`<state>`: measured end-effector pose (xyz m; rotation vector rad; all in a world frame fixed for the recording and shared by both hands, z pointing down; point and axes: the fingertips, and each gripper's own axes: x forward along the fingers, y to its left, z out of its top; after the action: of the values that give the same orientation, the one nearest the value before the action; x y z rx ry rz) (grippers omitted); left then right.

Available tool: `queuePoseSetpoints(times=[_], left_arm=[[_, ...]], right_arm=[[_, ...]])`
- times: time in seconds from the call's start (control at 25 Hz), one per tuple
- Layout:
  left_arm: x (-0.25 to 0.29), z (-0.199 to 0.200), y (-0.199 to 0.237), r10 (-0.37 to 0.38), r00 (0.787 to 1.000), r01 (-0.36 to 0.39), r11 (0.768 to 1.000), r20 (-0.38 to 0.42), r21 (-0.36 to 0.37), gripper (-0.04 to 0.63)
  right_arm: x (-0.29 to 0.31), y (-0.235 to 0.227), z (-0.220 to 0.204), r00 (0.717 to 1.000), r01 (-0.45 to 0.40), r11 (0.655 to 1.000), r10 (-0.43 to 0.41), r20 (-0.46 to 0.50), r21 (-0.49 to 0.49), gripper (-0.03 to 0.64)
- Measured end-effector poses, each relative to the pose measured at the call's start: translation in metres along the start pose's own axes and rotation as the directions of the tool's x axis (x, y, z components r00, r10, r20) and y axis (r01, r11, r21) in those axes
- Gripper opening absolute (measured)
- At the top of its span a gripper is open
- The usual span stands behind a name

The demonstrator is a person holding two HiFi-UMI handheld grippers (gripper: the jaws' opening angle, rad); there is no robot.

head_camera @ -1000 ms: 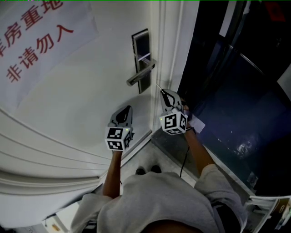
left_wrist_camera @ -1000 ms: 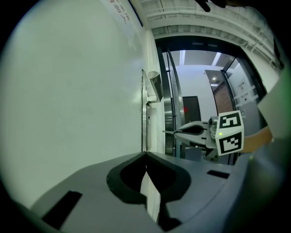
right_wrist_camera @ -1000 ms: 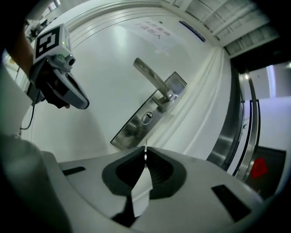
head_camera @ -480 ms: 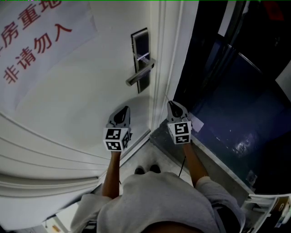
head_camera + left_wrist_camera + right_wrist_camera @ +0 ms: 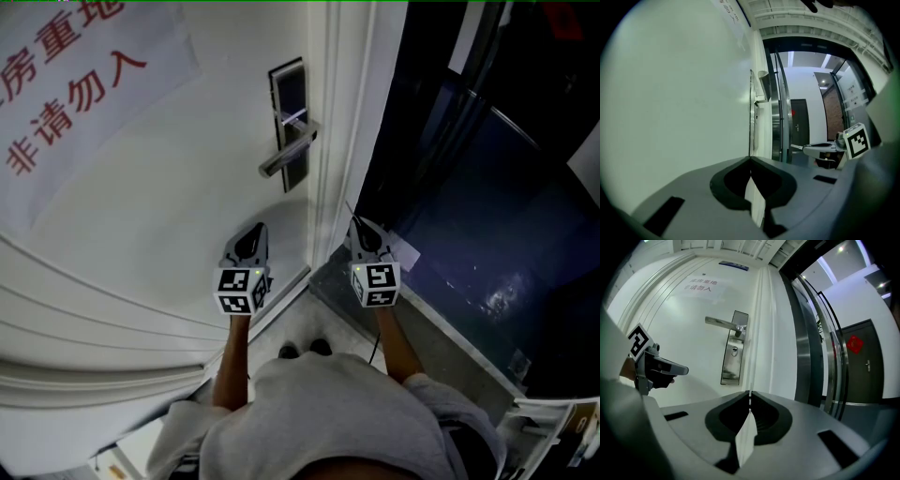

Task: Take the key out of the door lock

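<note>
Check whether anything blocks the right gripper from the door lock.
Nothing visible: only open air lies between the right gripper, shut on a thin dark key, and the silver door lock plate.

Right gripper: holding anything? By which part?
Yes: a thin metal key, pinched at its near end between the right gripper's shut jaws; its slim far end pokes out past the tips.

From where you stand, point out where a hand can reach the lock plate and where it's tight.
Free: the bare door face between the left gripper and the lever handle. Tight: the strip between the lock plate and door edge; the right gripper sits beside the frame below.
</note>
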<state>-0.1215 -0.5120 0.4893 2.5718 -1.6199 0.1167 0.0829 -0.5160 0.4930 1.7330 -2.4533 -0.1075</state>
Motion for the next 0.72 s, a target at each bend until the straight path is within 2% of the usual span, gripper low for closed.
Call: queuePoseSetpoints(times=[0.72], left_arm=[[-0.007, -0.017, 0.003, 0.005, 1.000, -0.006, 0.999, -0.025, -0.043, 0.018]], right_arm=[[-0.002, 0.007, 0.004, 1.000, -0.003, 1.000, 0.003, 0.000, -0.001, 0.029]])
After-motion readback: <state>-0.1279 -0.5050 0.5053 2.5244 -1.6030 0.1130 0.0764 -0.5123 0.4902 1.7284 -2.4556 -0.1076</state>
